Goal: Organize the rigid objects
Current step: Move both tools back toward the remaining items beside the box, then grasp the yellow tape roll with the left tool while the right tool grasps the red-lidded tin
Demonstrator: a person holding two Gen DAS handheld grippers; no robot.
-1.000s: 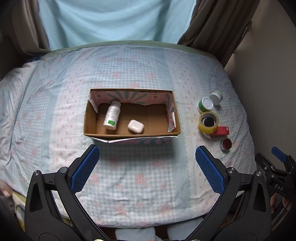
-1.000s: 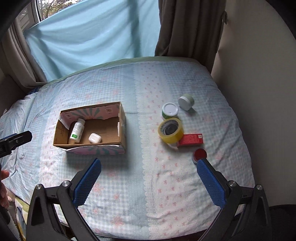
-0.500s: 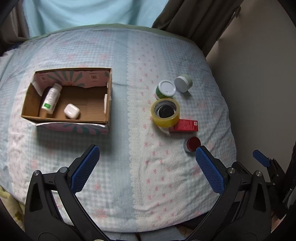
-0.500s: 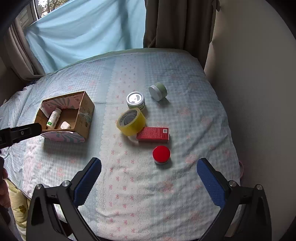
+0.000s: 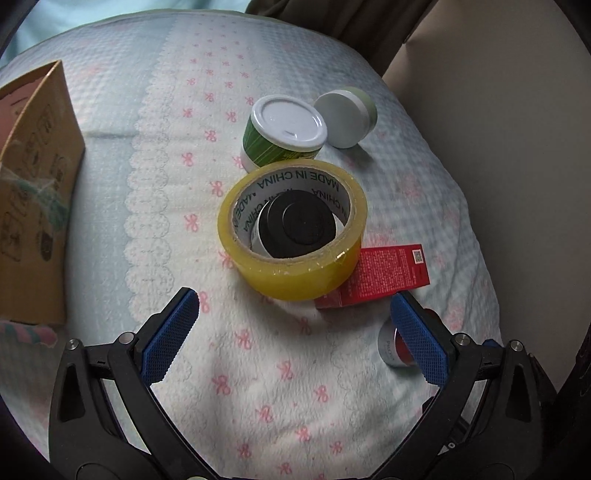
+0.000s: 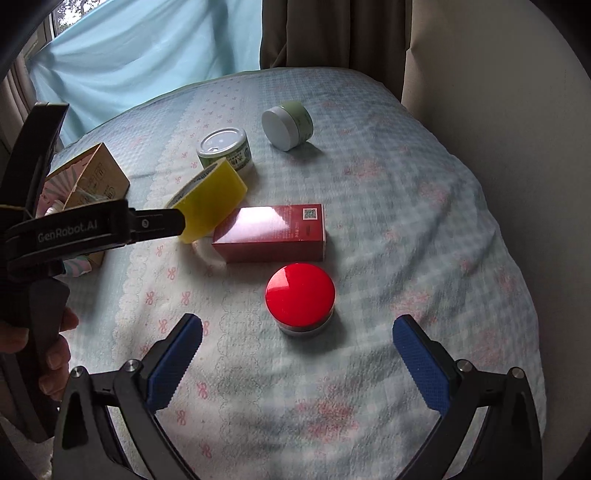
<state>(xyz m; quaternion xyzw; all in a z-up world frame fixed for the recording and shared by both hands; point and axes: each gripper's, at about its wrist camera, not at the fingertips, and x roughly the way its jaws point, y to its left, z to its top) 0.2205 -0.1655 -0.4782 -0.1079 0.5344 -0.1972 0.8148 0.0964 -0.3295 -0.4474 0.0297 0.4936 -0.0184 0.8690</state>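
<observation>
A yellow tape roll leans on a red box, with a black-lidded jar inside it. Behind stand a green can and a white-lidded green jar. My left gripper is open, just short of the tape roll. A red-lidded tin lies in front of the red box in the right wrist view. My right gripper is open, just short of the tin. The tape roll, can and green jar show beyond.
A cardboard box stands at the left on the patterned bedspread. The left gripper's body crosses the left of the right wrist view. A beige wall and curtains border the bed at right and back.
Both grippers have moved forward and down toward the cluster of objects at the right; the cardboard box slid to the left edge of both views. Both stay open.
</observation>
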